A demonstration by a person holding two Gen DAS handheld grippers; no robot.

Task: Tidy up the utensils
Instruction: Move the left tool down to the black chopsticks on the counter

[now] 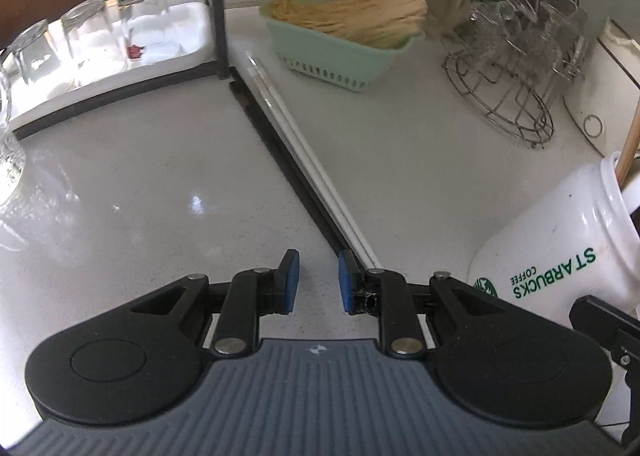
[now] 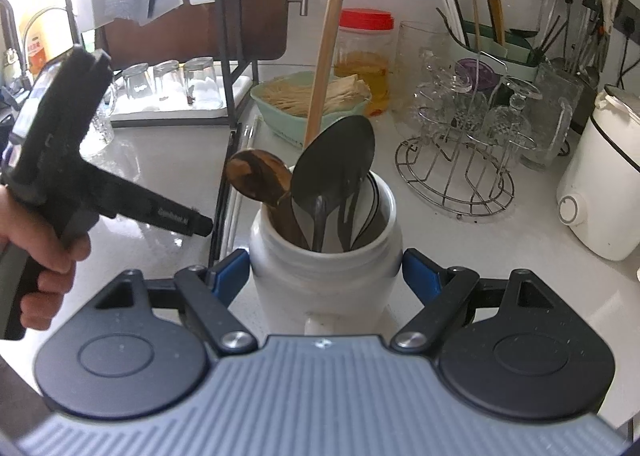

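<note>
Two white chopsticks (image 1: 308,160) lie side by side on the pale counter, along a black rack base bar (image 1: 280,152). My left gripper (image 1: 318,284) hovers low over their near end, open, with nothing between its blue pads; the right pad (image 1: 346,282) is just beside the chopstick tips. My right gripper (image 2: 324,272) is shut on a white Starbucks mug (image 2: 324,288). The mug holds a black spoon (image 2: 336,168), a wooden spoon (image 2: 256,176) and a long wooden handle (image 2: 326,56). The same mug (image 1: 560,240) shows at the right of the left wrist view.
A green basket (image 1: 320,52) of thin sticks stands behind the chopsticks. Upturned glasses (image 1: 92,36) sit on a white tray under the rack. A wire stand (image 2: 456,168) with glassware, a white appliance (image 2: 600,184) and a red-lidded jar (image 2: 366,52) are to the right. A hand (image 2: 44,256) grips the left tool.
</note>
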